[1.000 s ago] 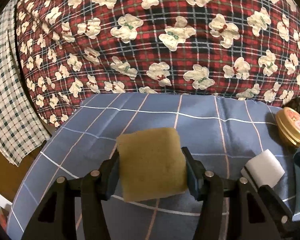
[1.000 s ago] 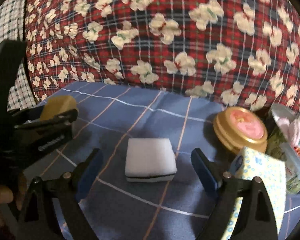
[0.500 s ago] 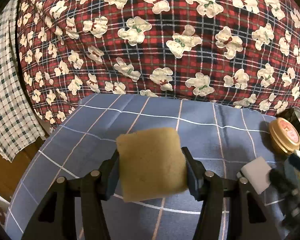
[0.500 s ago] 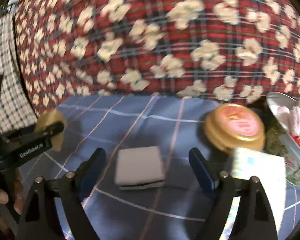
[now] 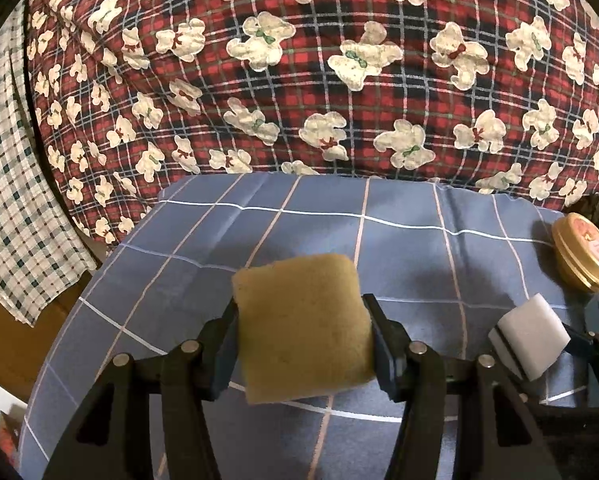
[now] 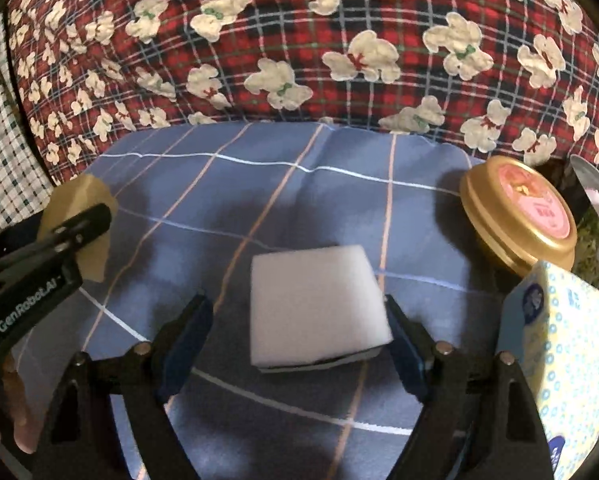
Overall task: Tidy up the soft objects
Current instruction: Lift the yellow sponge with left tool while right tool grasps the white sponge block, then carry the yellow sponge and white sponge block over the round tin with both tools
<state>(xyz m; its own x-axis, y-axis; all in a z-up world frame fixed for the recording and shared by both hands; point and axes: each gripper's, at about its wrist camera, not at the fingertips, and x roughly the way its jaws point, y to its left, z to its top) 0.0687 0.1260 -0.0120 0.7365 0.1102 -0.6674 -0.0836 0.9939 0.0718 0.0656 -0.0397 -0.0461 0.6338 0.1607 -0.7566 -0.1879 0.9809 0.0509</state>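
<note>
1. Yellow-brown sponge (image 5: 303,328) is sitting clamped between both pads of the left gripper (image 5: 301,340), lifted above the blue checked cloth (image 5: 399,248); from the right wrist view it is showing at the far left (image 6: 81,216).
2. White melamine sponge (image 6: 315,304), with a dark stripe along its lower edge, is lying between the fingers of the right gripper (image 6: 299,340). The right pad is touching its side, while the left pad is standing slightly apart from it, so I cannot tell whether the grip is closed on it.
3. From the left wrist view the white sponge is appearing at the right (image 5: 531,340).
4. Gold-rimmed tin with a pink lid (image 6: 519,216) is resting on the cloth at the right.
5. Dotted tissue pack (image 6: 559,352) is standing just in front of the tin.
6. Red plaid blanket with white bears (image 5: 299,80) is filling the background.
</note>
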